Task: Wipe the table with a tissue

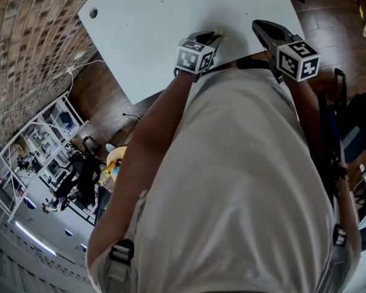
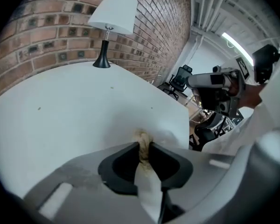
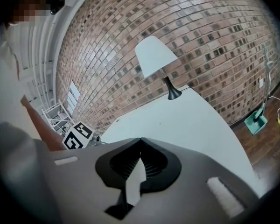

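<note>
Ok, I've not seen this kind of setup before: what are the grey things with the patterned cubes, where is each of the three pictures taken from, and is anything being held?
There is no robot here. A person holds a two-jaw gripper in each hand, and the patterned cubes are parts of those grippers. The head view comes from a camera on the person's head, looking steeply down over their body at a white table. The other two views come from cameras riding on the grippers, each looking along its own jaws. The left gripper is shut on a crumpled tissue, whose tip seems to touch the tabletop near its edge. The right gripper has its jaws together with nothing between them. A white-shaded lamp stands at the table's far end.
</note>
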